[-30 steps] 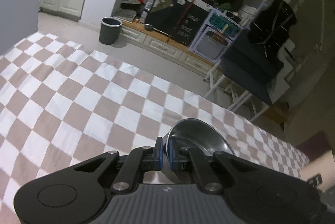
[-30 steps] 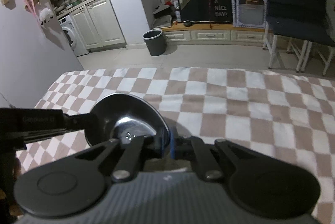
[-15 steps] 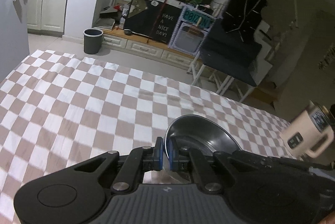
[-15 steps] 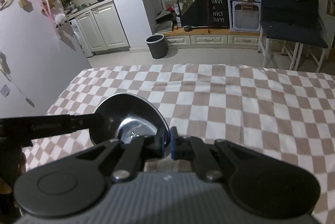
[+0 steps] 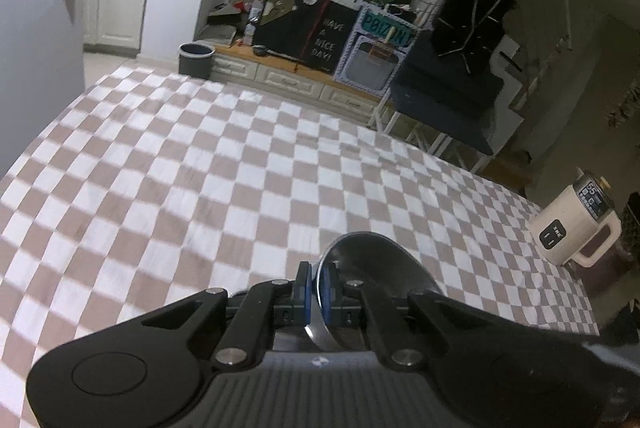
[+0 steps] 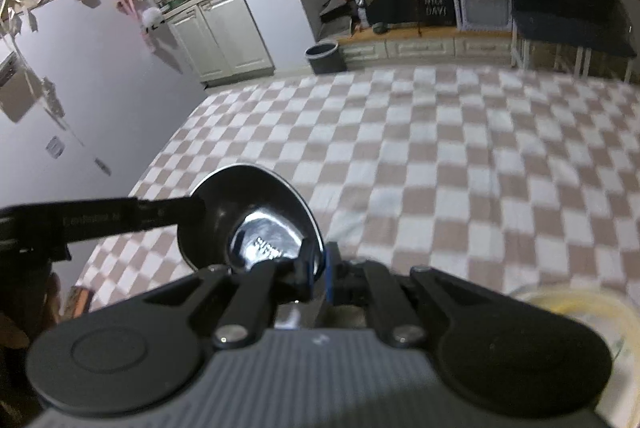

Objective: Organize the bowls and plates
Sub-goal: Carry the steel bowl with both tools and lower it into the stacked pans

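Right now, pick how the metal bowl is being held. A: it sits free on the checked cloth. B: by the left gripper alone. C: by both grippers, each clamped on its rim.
C: the left gripper and right gripper each pinch the metal bowl at its rim.

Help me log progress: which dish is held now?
The metal bowl: the left gripper and right gripper each clamp its rim. The yellow-rimmed dish lies ungripped, blurred, beside the right gripper.

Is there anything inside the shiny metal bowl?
The metal bowl looks empty: only bright reflections show on its bare inside. The right gripper and left gripper pinch its rim on opposite sides, and the gripper bodies cover the bowl's near edge, so that strip cannot be checked.
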